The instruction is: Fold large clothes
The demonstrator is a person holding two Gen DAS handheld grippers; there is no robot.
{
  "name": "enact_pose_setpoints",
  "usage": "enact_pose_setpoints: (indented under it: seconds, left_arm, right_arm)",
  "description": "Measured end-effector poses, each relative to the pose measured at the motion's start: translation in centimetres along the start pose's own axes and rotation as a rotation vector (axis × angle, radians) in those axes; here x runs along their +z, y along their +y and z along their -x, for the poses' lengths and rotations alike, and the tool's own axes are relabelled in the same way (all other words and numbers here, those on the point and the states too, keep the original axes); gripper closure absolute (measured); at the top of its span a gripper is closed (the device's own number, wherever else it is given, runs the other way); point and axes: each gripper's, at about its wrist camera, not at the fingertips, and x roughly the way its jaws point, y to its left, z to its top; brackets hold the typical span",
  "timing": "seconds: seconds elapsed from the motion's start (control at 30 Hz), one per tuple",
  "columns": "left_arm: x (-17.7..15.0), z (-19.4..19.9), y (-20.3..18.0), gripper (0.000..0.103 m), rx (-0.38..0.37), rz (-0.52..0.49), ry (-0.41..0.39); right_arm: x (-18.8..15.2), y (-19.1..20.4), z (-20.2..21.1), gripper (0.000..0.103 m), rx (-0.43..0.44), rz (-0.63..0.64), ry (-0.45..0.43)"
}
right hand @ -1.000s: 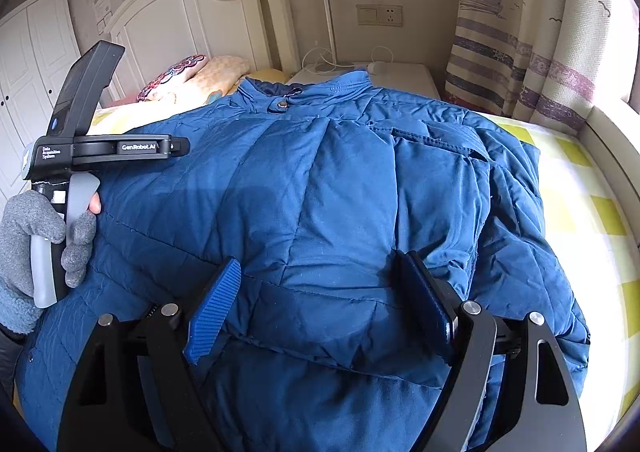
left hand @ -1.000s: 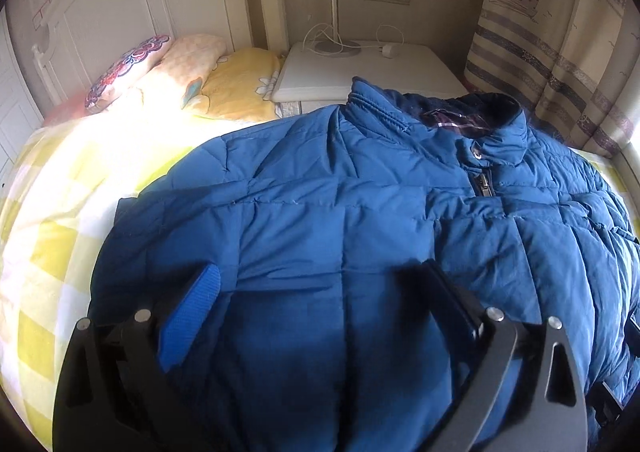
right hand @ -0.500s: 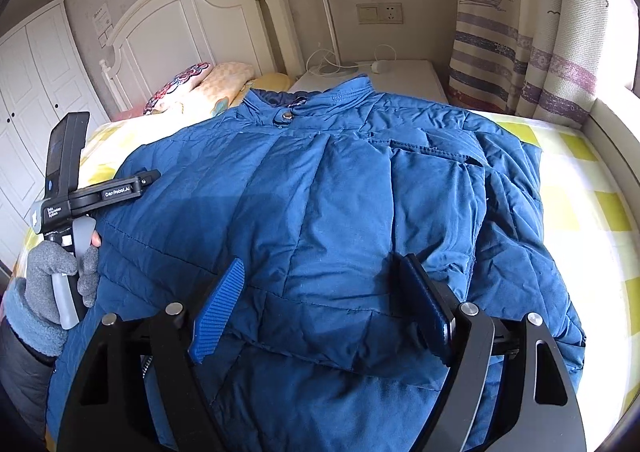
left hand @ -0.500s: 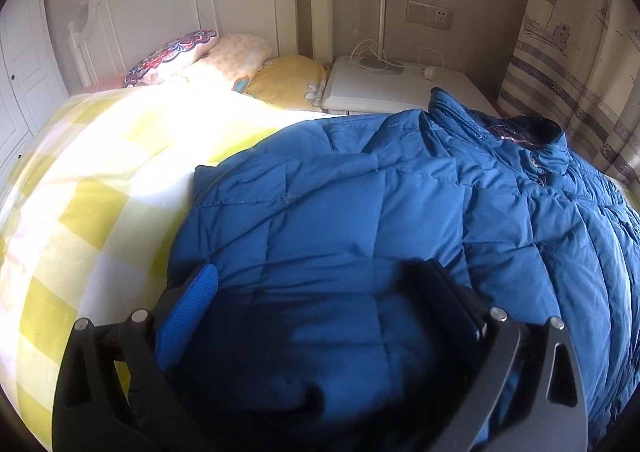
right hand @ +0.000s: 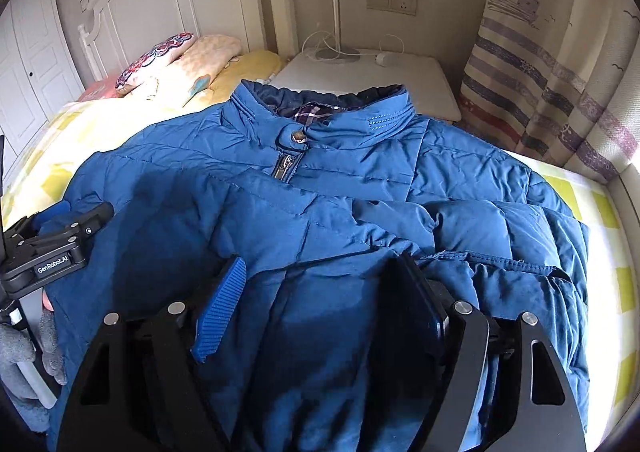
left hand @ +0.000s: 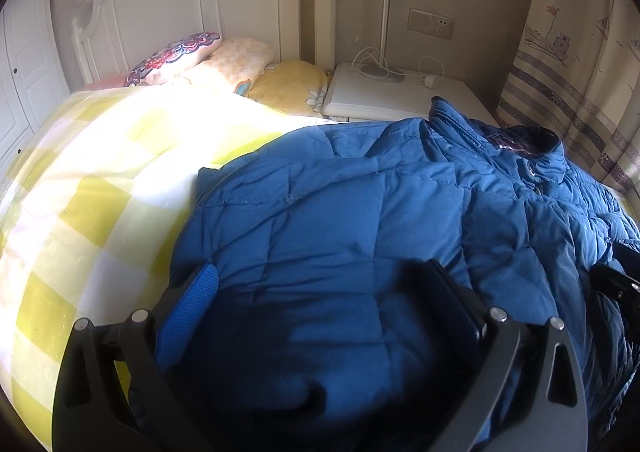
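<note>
The fingers [right hand: 219, 316] of the right gripper [right hand: 320, 312] are seen spread fairly wide at the bottom of the right wrist view, one with a ribbed blue pad, the other dark; a puffed fold of the blue quilted jacket [right hand: 328, 187] bulges between them. The change over the last second is small and slowing, and whether the pads actually press on the fabric cannot be told. The left gripper [left hand: 324, 308] is shown in the left wrist view with its fingers [left hand: 188, 312] likewise wide apart, over shadowed jacket fabric that fills the gap between them; a grip cannot be confirmed there either.

Only the right wrist view gives the jacket's front: the collar with its snap button [right hand: 298, 137] at upper centre, the plaid lining behind it and the zip pull below. It also shows the left gripper from outside, at the left edge, held by a grey-gloved hand [right hand: 24, 352] in the lower left corner. The left wrist view instead shows the jacket's edge lying on the yellow-checked bedspread [left hand: 92, 211], sunlit across the left half of the frame, and a dark part of the right gripper at the right edge.

Both grippers are pointed downward onto the jacket, which is spread over the bed and fills the middle of both frames.

At the top of both views the white headboard [left hand: 160, 7], patterned pillows [left hand: 176, 55], a white nightstand [left hand: 380, 95] with a lamp base and cable, a wall socket [left hand: 432, 23] and a striped curtain [left hand: 576, 63] are seen.
</note>
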Motion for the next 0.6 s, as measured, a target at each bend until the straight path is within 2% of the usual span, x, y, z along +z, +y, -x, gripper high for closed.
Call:
enact_pose_setpoints:
  seconds: [0.1,0.17,0.23,0.4,0.5,0.6]
  left_arm:
    - [-0.1,0.1,0.0,0.003,0.000,0.000,-0.001]
    - [0.0,0.0,0.1,0.003,-0.001,0.000,0.001]
    - [-0.1,0.1,0.0,0.002,-0.002,-0.005,-0.001]
    - [0.0,0.1,-0.2,0.002,-0.003,-0.004,-0.001]
    - [0.0,0.0,-0.1,0.002,-0.003,-0.003,0.001]
    - [0.1,0.0,-0.1,0.002,-0.003,-0.004,0.000]
  right_arm:
    - [-0.4,-3.3,2.4,0.030,-0.094,-0.070,-0.092]
    - [-1.2,-5.8,1.5,0.030,-0.130,-0.111,-0.066]
    - [-2.2,-6.9,-0.1,0.029,-0.104,-0.087,-0.060]
    - [-2.0,-6.8,0.2,0.029,-0.109,-0.107,-0.056]
    - [-2.5,-6.7,3.0,0.028,-0.124,-0.189,-0.116]
    - [-4.0,-4.9,5.8,0.022,-0.113,-0.139,-0.169]
